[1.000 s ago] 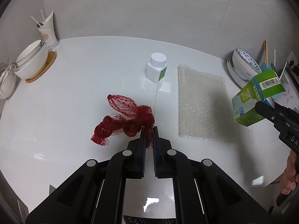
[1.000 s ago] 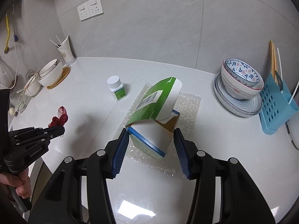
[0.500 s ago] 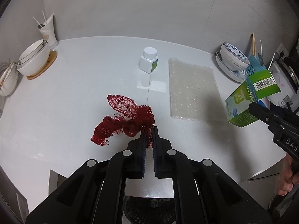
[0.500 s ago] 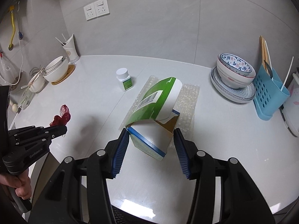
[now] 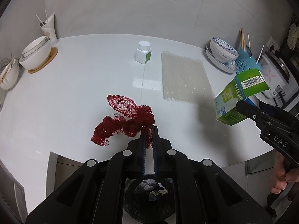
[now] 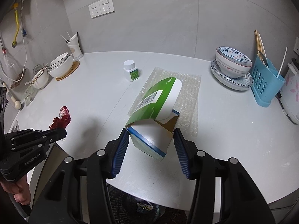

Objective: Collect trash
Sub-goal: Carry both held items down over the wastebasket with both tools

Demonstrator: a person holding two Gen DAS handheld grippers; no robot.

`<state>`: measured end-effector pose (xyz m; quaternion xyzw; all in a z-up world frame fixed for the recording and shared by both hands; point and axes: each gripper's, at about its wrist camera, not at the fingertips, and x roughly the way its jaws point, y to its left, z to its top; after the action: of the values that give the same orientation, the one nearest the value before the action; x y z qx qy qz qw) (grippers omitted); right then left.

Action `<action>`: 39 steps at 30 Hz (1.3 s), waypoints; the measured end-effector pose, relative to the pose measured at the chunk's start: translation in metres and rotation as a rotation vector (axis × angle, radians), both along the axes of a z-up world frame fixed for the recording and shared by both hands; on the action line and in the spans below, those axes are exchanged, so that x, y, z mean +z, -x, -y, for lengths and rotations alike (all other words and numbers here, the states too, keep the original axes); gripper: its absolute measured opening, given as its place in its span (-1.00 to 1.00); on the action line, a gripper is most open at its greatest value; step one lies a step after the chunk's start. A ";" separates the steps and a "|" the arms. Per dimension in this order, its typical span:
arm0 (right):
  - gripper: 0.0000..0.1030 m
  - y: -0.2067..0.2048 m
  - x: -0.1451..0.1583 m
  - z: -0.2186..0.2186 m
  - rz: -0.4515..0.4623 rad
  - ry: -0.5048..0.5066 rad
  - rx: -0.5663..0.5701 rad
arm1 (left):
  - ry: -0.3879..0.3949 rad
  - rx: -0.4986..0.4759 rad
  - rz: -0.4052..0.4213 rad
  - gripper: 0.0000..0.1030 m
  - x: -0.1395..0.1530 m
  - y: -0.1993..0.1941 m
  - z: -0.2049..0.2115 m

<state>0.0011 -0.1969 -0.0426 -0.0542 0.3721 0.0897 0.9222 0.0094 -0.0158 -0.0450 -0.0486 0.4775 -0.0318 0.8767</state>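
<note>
Gripping a crumpled red mesh net bag (image 5: 129,120) between its closed pads, the left claw (image 5: 149,136) holds it above the front edge of the white surface (image 5: 74,93). The right claw (image 6: 151,145) is clamped on an opened green and white cardboard carton (image 6: 155,112), flap raised, also held in the air. Below both tools sits a dark mesh waste bin (image 5: 149,196) containing crumpled paper. On the surface remain 1 white pill bottle with a green label (image 5: 143,52) and 1 clear bubble wrap sheet (image 5: 185,78), lying just beside each other.
</note>
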 end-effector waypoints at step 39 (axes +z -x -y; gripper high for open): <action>-0.08 0.129 -0.109 -0.032 -0.163 0.018 0.140 | 0.024 -0.015 -0.098 -0.89 -0.086 0.130 -0.002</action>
<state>-0.1276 -0.1645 -0.1518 -0.0810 0.4419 0.1548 0.8799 -0.1207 -0.0140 -0.1308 -0.0567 0.5197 -0.0417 0.8514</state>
